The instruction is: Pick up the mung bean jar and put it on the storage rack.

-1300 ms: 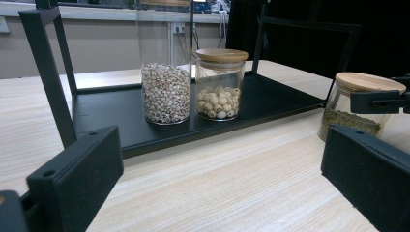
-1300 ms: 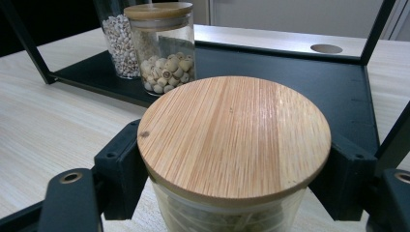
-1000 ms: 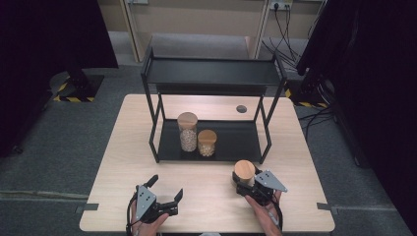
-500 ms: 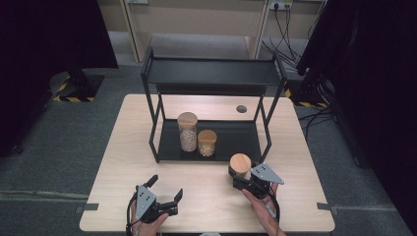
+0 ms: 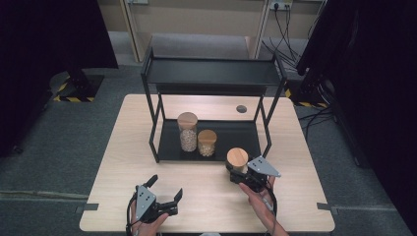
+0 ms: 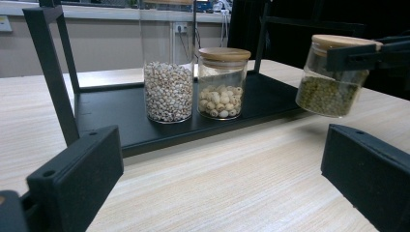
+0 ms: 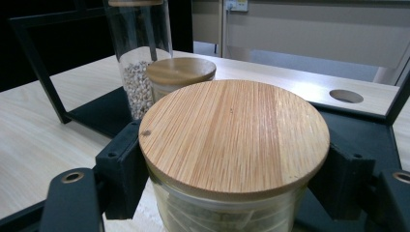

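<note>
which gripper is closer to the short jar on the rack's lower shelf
Right. The right gripper sits just off the short jar, by the shelf's front edge; the left gripper rests farther back near the table's front edge.

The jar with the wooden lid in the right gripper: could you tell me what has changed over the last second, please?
The right gripper, shut on the jar of green beans, has carried it off the table and forward toward the black shelf rack, lifted and slightly tilted. The left gripper stayed put, jaws open, and the tall jar and short jar kept their places on the rack's lower tray.
</note>
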